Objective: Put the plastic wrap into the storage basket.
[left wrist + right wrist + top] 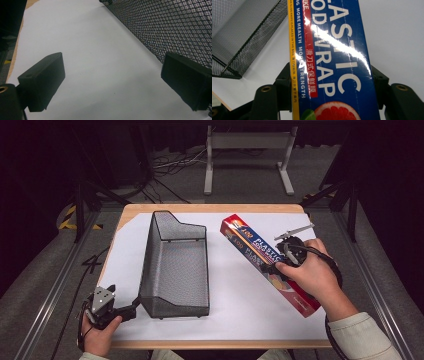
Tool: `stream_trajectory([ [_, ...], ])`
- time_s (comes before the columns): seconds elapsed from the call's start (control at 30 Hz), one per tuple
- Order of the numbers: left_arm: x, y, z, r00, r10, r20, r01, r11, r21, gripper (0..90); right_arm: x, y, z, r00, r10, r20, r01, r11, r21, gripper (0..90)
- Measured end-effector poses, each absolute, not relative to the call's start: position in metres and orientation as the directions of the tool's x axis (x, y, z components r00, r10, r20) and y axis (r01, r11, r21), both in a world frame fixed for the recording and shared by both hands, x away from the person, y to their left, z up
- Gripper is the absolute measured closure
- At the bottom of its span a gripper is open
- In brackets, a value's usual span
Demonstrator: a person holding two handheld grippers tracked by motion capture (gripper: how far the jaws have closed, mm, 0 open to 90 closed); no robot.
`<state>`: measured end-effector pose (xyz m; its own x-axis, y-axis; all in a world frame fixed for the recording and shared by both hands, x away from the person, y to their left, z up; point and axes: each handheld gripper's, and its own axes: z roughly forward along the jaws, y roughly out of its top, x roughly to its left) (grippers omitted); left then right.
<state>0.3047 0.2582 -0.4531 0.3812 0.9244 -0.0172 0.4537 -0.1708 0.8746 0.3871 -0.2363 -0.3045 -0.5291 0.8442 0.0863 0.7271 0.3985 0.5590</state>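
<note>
A person sits at a table covered with white paper (240, 300), a two-jaw gripper in each hand. The right gripper (274, 267), right of centre in the high view, is clamped across the width of a long red and blue plastic wrap box (260, 251) that runs diagonally from the upper middle toward the lower right. The left gripper (131, 310), at the lower left, rests with its jaws wide apart and nothing between them, just beside the near left corner of a black wire mesh basket (172, 232) in the middle of the frame.

The step in hand appears to be lifting the box to carry it toward the basket. To do it well, the grip should stay square on the box's two long sides. Because the jaws sit partway along the box rather than clearly at its middle, one end may dip, so a slow, level lift is wise. The box should clear the basket's tall rim before going down lengthwise.

The right gripper view shows what the high view cannot: both black jaws pressing the box's (332, 62) edges, with the basket (244, 32) at the upper left. The left gripper view shows the open jaws with the mesh wall (160, 27) filling the upper right, one jaw tip close against it.
</note>
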Motion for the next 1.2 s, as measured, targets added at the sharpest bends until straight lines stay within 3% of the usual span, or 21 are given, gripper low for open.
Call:
stream_trajectory([
  [0.77,0.299,0.263,-0.452,0.382,0.924,-0.023,0.442,-0.16,0.883,6.2,0.397,-0.145,-0.292,-0.582,0.806,0.107,0.701,0.43,0.569,39.2],
  [1.2,0.301,0.261,-0.452,0.394,0.919,-0.023,0.438,-0.165,0.884,6.2,0.4,-0.114,-0.287,-0.587,0.796,0.148,0.712,0.42,0.564,39.2],
])
